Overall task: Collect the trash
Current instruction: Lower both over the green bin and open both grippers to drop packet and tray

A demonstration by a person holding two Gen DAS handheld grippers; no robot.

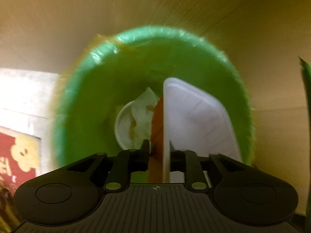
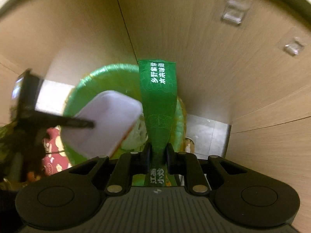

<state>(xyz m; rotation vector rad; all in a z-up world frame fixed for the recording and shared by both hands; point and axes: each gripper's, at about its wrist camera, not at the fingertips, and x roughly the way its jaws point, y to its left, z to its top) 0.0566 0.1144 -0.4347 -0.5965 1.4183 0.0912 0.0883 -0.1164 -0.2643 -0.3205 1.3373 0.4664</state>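
A: What is being held over the bin [image 1: 81,101] at this point?

B: Two pieces of trash. A flat white tray [image 1: 196,116] with an orange inner face is being carried on edge between the jaws of the left gripper [image 1: 159,151], right above the green-lined opening. On the finger [image 1: 172,151] to the right the pad is being met by the tray's edge; on the other side a sliver of gap is being shown — the jaws are standing part-way apart, so whether the tray is being pinched or only resting there cannot be told through the blur.

A: And the other claw?

B: The right gripper [image 2: 157,155] is being kept clamped narrow on a green paper sleeve [image 2: 158,104] printed with white characters. The sleeve is being held upright, its free end rising over the far rim of the bin.

A: How much is being counted as done?

B: Some is already lying at the bottom: a white cup [image 1: 124,128] and crumpled tissue [image 1: 144,104] are being seen there. The tray and the sleeve are being judged as the pieces in hand — neither is in the bin yet. A red printed bag [image 2: 52,155] is being seen beside the bin; whether it is trash cannot be told.

A: So what is being left?

B: Likely both items are being lined up for dropping.
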